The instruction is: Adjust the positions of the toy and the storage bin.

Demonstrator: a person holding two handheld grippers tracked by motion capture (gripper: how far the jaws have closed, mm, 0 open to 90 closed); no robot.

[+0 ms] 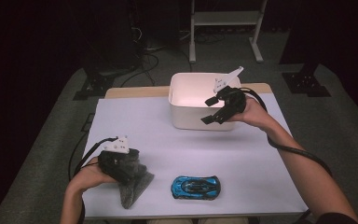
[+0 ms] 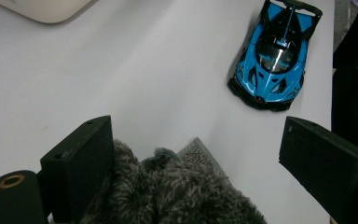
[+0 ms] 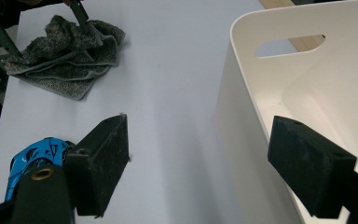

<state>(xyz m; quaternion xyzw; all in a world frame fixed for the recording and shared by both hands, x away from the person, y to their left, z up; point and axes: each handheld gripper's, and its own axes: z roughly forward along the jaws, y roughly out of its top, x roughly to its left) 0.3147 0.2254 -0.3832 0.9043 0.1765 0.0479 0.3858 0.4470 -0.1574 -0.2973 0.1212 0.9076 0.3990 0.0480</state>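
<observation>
Tongs agape astride white bin wall; grey cloth beyond.

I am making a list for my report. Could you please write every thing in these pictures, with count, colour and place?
cloth: one, grey and fluffy, near left corner of the table, under the left tongs
toy car: one, blue and black, near edge, right of the cloth
bin: one, white, far middle of the table
table: one, white top
left tongs: one, black, open, over the cloth
right tongs: one, black, open, at the bin's rim
</observation>
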